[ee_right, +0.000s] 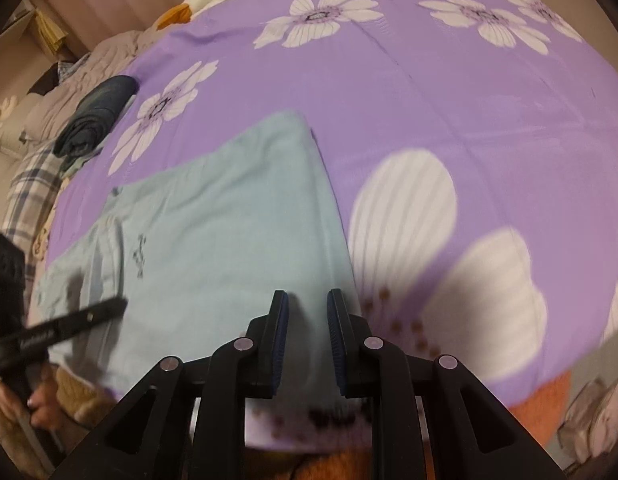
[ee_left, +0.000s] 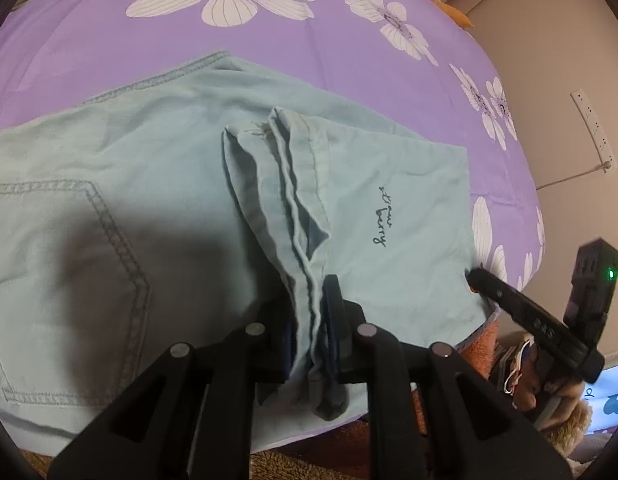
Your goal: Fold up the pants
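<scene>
Left gripper [ee_left: 313, 312]: fingers clamped on a bunched fold of the pants' leg ends.
Right gripper [ee_right: 307, 322]: fingers narrow, a strip of the pants' near edge between them; whether the pads press on it cannot be told.
Pants [ee_left: 157, 152]: pale blue, flat on the bed, back pocket at left, small dark lettering at right.
Bed [ee_left: 109, 40]: purple flowered sheet.
Dark folded garment [ee_right: 99, 114]: at the far left.
</scene>
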The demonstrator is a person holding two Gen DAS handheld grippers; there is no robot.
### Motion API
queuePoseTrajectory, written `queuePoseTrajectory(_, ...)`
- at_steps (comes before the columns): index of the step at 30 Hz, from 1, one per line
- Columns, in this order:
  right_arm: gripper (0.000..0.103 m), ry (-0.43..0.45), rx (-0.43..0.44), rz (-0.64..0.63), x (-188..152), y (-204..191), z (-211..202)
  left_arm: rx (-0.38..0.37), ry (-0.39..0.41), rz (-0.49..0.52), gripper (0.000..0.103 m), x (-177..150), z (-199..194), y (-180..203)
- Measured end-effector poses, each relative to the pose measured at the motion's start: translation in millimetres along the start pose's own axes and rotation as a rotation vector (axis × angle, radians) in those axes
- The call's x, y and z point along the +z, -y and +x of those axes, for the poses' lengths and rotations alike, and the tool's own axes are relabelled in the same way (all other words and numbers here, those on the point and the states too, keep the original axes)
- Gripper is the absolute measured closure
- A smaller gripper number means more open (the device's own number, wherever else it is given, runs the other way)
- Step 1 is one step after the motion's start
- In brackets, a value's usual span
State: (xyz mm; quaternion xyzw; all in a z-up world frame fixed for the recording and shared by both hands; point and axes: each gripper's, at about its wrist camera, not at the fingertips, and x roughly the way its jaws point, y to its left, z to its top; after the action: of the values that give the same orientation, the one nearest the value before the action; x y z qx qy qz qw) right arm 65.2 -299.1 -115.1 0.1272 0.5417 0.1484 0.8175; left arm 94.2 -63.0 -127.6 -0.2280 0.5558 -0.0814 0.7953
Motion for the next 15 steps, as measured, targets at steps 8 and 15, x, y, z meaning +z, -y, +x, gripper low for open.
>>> queuePoseTrajectory(8, 0.082, 0.041, -0.049, -0.018, -3, -7, 5, 0.019, 0.034, 0.004, 0.085, -10, -3, 0)
queuePoseTrajectory(15, 0.082, 0.072, -0.03, -0.004, -8, -4, 4, 0.006, 0.065, -0.013, 0.085, -21, -6, -5)
